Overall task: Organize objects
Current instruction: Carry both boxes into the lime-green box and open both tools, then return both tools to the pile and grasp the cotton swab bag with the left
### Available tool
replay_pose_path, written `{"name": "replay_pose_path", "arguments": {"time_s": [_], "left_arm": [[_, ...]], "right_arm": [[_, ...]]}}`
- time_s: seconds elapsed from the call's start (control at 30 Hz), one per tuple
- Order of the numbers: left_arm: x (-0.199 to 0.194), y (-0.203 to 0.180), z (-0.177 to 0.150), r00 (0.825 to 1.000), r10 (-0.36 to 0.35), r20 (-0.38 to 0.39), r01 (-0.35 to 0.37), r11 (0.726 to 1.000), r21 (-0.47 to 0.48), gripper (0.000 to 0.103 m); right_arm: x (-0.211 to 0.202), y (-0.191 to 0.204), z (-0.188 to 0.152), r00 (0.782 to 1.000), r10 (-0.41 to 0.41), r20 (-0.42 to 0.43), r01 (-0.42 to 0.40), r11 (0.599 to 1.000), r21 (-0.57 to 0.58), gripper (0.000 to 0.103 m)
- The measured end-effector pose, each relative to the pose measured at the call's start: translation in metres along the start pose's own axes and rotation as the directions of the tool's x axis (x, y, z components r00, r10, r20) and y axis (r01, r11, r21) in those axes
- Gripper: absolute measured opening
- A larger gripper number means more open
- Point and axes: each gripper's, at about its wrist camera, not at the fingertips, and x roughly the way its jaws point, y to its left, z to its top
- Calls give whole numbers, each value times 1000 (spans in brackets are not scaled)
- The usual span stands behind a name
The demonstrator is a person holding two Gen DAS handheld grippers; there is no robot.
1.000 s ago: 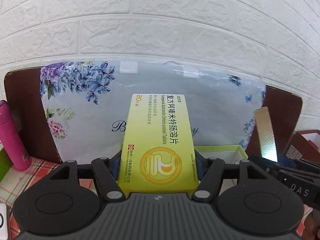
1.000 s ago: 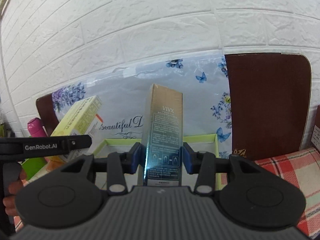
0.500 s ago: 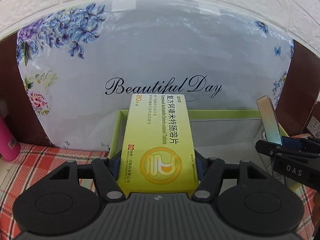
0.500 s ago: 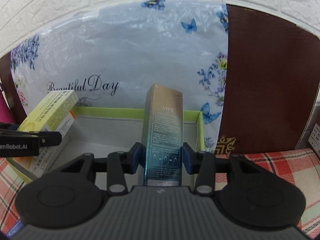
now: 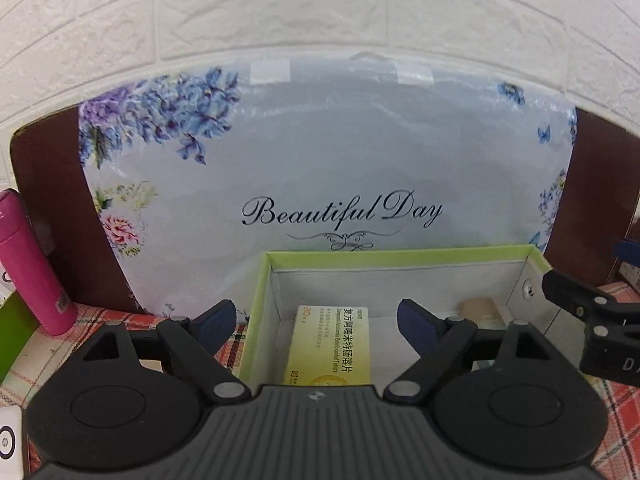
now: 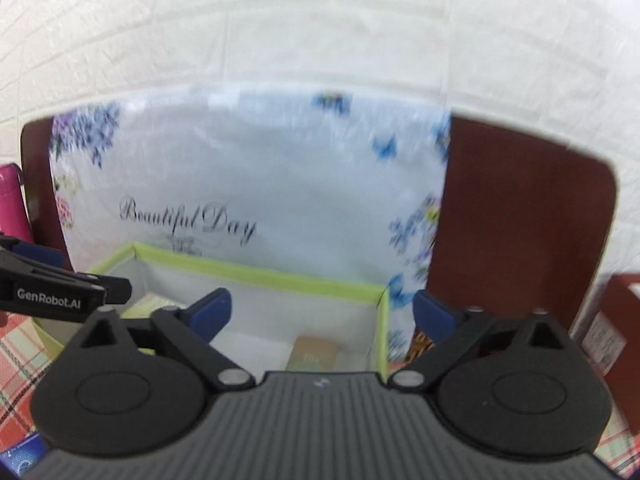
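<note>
In the left wrist view, the left tool (image 5: 316, 320) has just been opening and grips nothing; the yellow tablet box (image 5: 330, 346) lies low centre inside the green-rimmed box (image 5: 400, 254). In the blurred right wrist view, the right tool (image 6: 322, 314) has likewise just spread wide, empty, above the gold carton (image 6: 314, 354) lying in that box's right end.

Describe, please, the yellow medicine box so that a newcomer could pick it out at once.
Find the floral "Beautiful Day" panel against the white brick wall; before it sits an open green-rimmed box. The yellow medicine box lies flat inside, towards its left. Unlike the smaller tan carton beside it, it is bright yellow with Chinese lettering.
</note>
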Motion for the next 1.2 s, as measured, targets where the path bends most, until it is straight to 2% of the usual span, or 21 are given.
{"name": "replay_pose_path", "arguments": {"time_s": [0.1,0.23,0.33,0.43,0.53,0.7,0.93,1.2], "left_arm": [[-25,6,0,999,-31,17,31,999,-29,93],[-62,3,-17,998,-52,19,52,998,-41,98],[-83,-1,-36,997,-80,-21,79,996,-47,98],[-100,-1,-62,995,-75,-68,69,994,-90,98],[-113,1,-87,988,-98,-123,80,987,-142,98],[-132,8,-120,973,-161,-165,121,967,-226,98],[-145,9,-143,971,-73,-227,26,978,-206,98],[-157,8,-156,966,-49,-253,1,983,-184,98]], "right_arm": [[-28,-3,2,999,19,31,-20,1000,24,103],[-63,-3,-7,998,64,28,-65,996,57,103],[-89,0,-18,996,82,17,-83,994,68,103],[-112,4,-31,996,90,-6,-90,994,58,103],[-134,5,-46,994,100,-31,-98,992,75,103],[-161,2,-72,989,122,-85,-112,987,114,103],[-185,0,-103,979,141,-151,-117,981,154,103],[-205,1,-118,977,131,-166,-102,979,174,103]]}}
